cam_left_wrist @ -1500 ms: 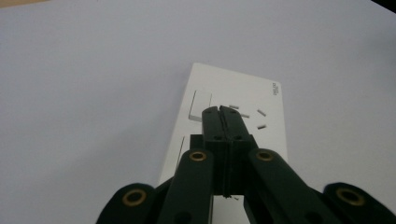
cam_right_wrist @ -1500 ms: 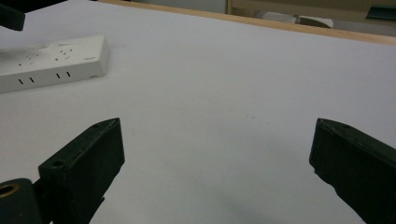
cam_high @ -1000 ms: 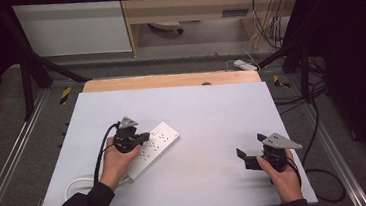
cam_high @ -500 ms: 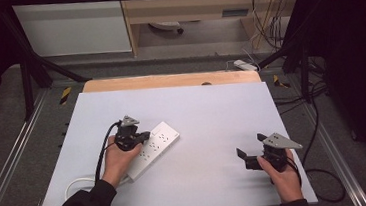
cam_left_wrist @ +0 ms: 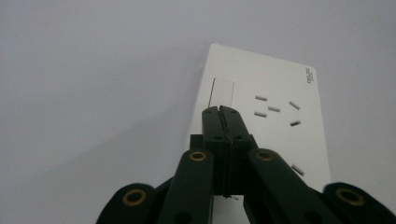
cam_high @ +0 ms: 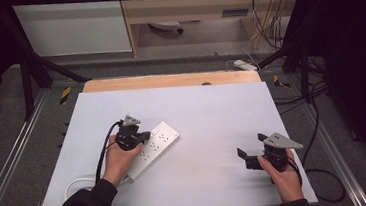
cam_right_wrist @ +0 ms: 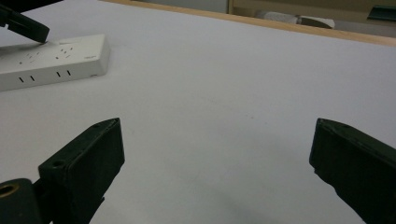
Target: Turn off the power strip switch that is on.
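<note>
1. Strip (cam_high: 152, 150) lies left of table (cam_high: 211, 105) centre.
2. Left gripper (cam_left_wrist: 220, 112) jaws pressed together, empty, tips over strip's switch (cam_left_wrist: 222, 92), likely to press it.
3. Right gripper (cam_high: 248, 156) jaws wide, idle, well right of strip.

Small print on power strip (cam_left_wrist: 261, 116) corner, unreadable.

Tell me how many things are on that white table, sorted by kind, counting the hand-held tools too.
Power strip: 1
Hand-held tools: 2, the left tool and the right tool
Total: 3
</note>
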Tool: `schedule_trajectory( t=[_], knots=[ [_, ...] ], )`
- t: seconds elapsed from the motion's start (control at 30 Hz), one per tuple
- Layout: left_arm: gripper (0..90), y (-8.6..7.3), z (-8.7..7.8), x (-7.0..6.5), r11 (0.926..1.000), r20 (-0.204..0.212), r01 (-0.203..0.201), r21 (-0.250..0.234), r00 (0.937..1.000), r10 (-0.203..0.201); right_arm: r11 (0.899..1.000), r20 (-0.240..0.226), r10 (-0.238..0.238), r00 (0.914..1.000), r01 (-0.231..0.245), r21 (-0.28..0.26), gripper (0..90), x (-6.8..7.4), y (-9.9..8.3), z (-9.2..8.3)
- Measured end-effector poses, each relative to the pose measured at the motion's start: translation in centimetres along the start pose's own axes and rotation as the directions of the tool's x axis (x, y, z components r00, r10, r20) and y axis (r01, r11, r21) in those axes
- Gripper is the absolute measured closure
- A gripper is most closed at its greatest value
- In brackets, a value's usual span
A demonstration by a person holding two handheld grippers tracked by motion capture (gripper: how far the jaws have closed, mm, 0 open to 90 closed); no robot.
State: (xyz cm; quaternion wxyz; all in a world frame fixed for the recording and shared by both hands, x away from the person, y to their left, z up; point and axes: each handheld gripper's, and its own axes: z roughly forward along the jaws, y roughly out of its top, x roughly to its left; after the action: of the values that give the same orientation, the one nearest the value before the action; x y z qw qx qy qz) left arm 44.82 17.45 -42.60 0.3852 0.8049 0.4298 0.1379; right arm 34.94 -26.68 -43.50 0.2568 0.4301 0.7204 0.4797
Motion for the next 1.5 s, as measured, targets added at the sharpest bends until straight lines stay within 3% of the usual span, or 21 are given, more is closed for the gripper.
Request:
schedule_trajectory(
  t=[1.5],
  knots=[
    [90.0, 0.33, 0.59, -0.23, 0.9997, 0.005, -0.009, 0.023, 0.9999, 0.009, 1.000, -0.002, -0.002, 1.0000, 0.002, 0.005, 3.8, -0.02, -0.02, 0.06]
  ],
)
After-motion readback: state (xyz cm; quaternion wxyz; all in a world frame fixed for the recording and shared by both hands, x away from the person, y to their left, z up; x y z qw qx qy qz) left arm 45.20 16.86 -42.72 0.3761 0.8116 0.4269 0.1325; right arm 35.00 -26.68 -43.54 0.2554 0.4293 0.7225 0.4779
